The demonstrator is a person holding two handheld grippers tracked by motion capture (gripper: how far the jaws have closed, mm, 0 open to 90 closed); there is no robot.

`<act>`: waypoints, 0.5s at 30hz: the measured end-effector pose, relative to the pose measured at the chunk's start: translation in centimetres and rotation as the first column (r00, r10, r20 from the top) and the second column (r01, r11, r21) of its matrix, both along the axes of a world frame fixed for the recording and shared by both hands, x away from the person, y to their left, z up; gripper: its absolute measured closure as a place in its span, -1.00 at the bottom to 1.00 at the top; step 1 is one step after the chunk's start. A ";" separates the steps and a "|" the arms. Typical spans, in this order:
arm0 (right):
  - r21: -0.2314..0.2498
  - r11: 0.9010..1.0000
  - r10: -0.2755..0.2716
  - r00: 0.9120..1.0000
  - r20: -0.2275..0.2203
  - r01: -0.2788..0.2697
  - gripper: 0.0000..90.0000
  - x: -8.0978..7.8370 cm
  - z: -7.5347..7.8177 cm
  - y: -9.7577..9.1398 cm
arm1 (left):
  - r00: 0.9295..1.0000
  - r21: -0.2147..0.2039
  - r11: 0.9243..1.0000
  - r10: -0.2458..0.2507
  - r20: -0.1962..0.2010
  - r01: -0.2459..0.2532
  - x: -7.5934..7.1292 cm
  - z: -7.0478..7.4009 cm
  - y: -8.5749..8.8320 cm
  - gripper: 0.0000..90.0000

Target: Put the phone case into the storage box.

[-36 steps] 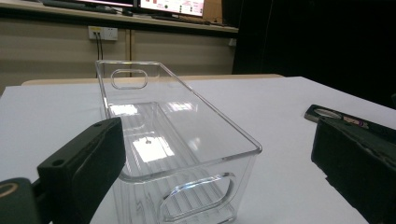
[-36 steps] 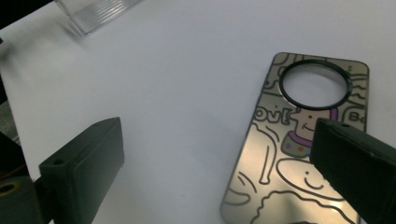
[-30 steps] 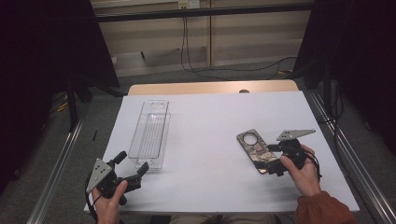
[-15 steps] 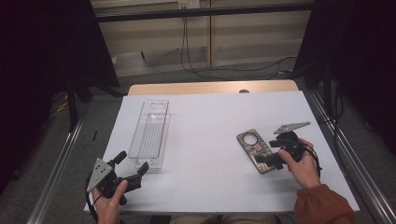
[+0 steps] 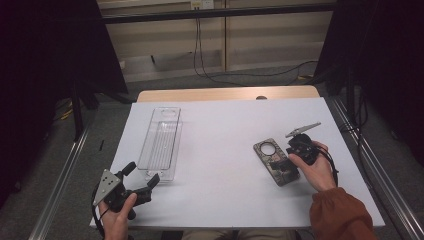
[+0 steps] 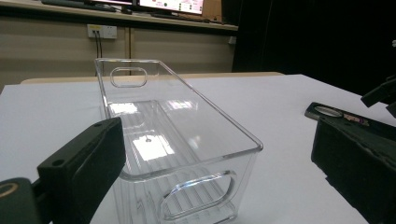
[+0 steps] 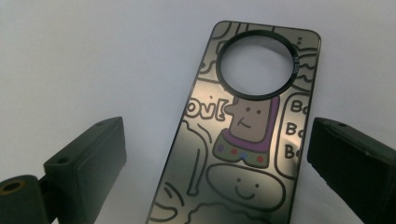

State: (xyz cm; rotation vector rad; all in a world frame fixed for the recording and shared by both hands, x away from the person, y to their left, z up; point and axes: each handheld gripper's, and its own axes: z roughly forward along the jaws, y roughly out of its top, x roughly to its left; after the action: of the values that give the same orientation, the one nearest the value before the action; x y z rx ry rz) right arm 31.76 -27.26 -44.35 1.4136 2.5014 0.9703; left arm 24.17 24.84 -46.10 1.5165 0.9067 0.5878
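Note:
A clear plastic bin (image 5: 161, 142) lies lengthwise on the left half of the white table (image 5: 225, 120). My left gripper (image 5: 142, 173) is open just short of the bin's near end; the bin (image 6: 187, 140) sits empty between its spread jaws (image 6: 217, 149). On the right lies a flat phone case (image 5: 272, 157) printed with cartoons, with a round camera hole. My right gripper (image 5: 286, 161) hovers open over its near end. In the right gripper view the case (image 7: 247, 126) runs up between the two jaws (image 7: 219, 140), and I cannot tell whether they touch it.
A wooden table edge (image 5: 225, 94) shows behind the white sheet. Metal rails (image 5: 60, 175) run along the floor on both sides. From the left gripper view the phone case (image 6: 336, 113) and part of the other gripper (image 6: 383, 93) appear at far right.
My right gripper has shifted a little farther back and leftward over the phone case. The left gripper and the bin have stayed put.

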 end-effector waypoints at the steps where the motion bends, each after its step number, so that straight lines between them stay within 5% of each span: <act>1: -0.008 1.000 0.000 1.000 0.002 0.000 -0.92 0.1 -0.1 0.0 | 1.000 0.000 1.000 -0.003 0.000 0.003 0.0 0.0 0.0 -0.93; 8: -0.064 0.997 -0.038 0.997 -0.070 0.033 -0.89 1.0 -1.1 -0.1 | 1.000 0.013 1.000 -0.003 0.005 0.003 0.0 0.0 0.1 -0.93; 15: -0.096 0.995 -0.024 0.996 -0.083 0.016 -0.89 1.3 -1.6 0.4 | 1.000 0.007 1.000 -0.010 0.002 0.010 0.0 0.0 0.0 -0.93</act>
State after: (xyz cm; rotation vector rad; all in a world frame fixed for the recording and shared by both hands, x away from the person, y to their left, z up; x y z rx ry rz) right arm 33.07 -26.83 -45.98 1.4764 2.5498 0.7927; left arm 24.15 24.89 -46.09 1.5257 0.8957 0.5864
